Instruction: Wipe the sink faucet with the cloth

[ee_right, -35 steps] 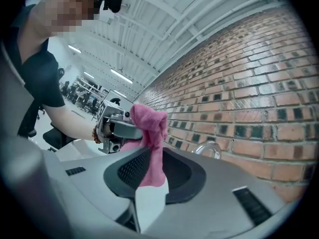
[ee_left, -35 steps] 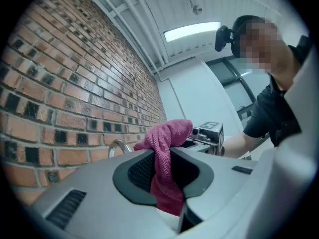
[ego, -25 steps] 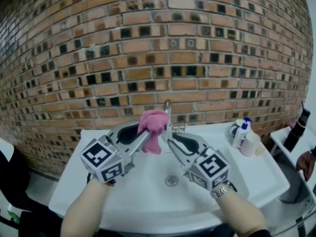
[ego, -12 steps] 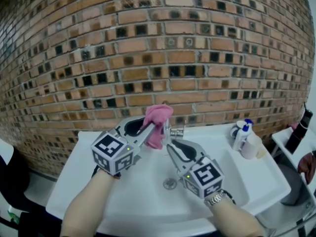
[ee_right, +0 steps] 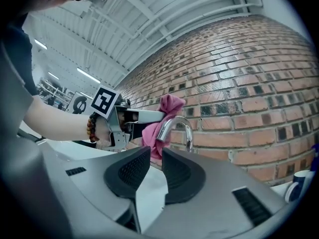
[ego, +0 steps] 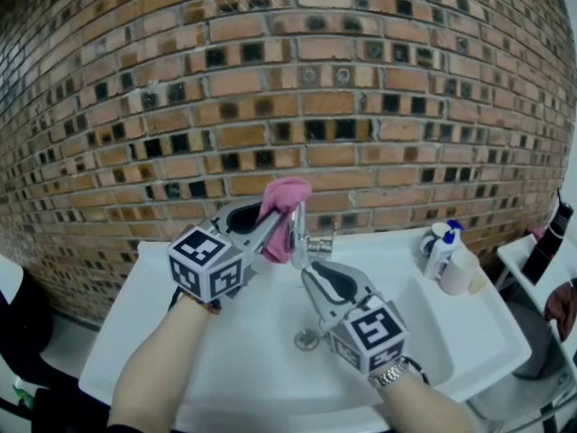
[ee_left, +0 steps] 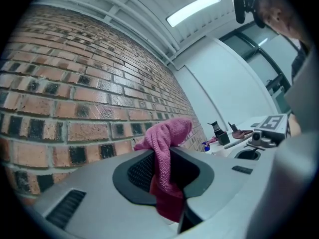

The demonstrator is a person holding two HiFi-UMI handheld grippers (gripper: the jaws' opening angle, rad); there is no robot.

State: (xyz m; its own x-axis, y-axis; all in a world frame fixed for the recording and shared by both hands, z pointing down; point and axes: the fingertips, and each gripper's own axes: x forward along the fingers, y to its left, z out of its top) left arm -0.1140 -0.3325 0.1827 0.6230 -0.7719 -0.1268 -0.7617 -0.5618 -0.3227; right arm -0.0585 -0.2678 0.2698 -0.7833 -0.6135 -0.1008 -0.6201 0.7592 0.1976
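Observation:
A pink cloth (ego: 287, 197) is pinched in my left gripper (ego: 270, 228), which is shut on it. The cloth bunches above the jaws and hangs below them (ee_left: 167, 138). It lies against the left side of the chrome faucet (ego: 298, 233), at the top of the curved spout. In the right gripper view the cloth (ee_right: 169, 106) sits just behind the spout (ee_right: 177, 126), and the left gripper (ee_right: 149, 117) comes in from the left. My right gripper (ego: 308, 273) hovers over the basin just in front of the faucet. Its jaws (ee_right: 155, 161) stand a narrow gap apart with nothing between them.
The white sink (ego: 225, 359) has a round drain (ego: 306, 339) below the right gripper. A brick wall (ego: 270, 79) rises directly behind the faucet. Soap bottles and a cup (ego: 444, 246) stand on the sink's right rim. A black bottle (ego: 545, 237) stands on a side surface at far right.
My left gripper has carried the cloth up and back toward the wall, from the front of the spout to its top left side. The right gripper has hardly moved.

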